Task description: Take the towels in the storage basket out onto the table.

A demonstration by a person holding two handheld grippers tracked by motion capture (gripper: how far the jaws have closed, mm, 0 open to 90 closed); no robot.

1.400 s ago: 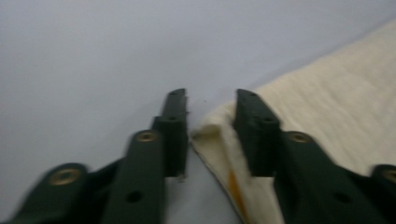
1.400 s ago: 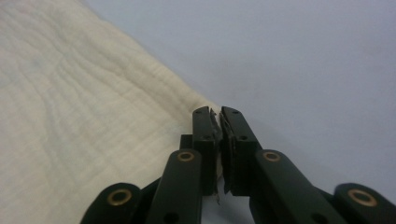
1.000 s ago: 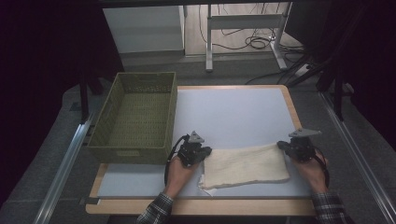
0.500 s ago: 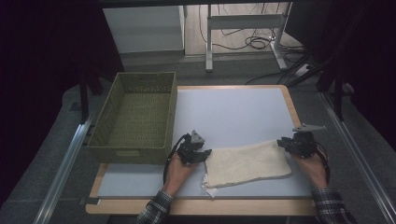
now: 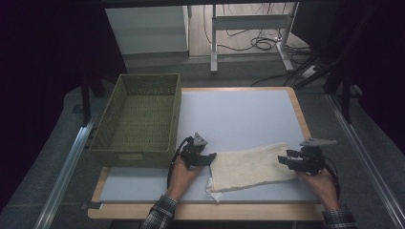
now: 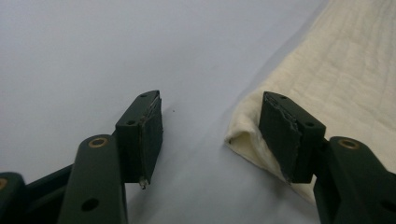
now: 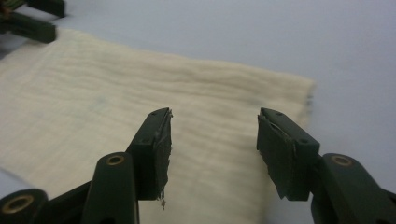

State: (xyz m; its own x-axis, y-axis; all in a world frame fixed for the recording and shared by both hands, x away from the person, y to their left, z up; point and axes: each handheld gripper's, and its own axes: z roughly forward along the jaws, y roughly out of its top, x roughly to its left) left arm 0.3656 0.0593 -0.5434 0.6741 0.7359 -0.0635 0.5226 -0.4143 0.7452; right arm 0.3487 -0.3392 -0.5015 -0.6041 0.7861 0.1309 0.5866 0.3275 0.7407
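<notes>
A cream folded cloth (image 5: 250, 167) lies flat on the white table top (image 5: 239, 119) between my two grippers. My left gripper (image 5: 206, 159) sits at the cloth's left end, open; its jaws have just been opening, and the cloth's folded corner (image 6: 243, 135) lies beside the right pad, not pinched. My right gripper (image 5: 285, 161) is at the cloth's right end, open too, its jaws having just been opening. In the right gripper view its pads (image 7: 156, 149) hover over the cloth (image 7: 116, 121) without pressing it. The left gripper (image 7: 32, 21) shows far off there.
A green woven basket (image 5: 138, 119) stands at the table's left side, right behind the left gripper. The table's wooden rim (image 5: 200, 212) runs along the near edge. Table legs and cables lie on the floor beyond.
Both grippers have opened and let go of the cloth's ends. The cloth now rests flat on the table. The right gripper has shifted slightly.
</notes>
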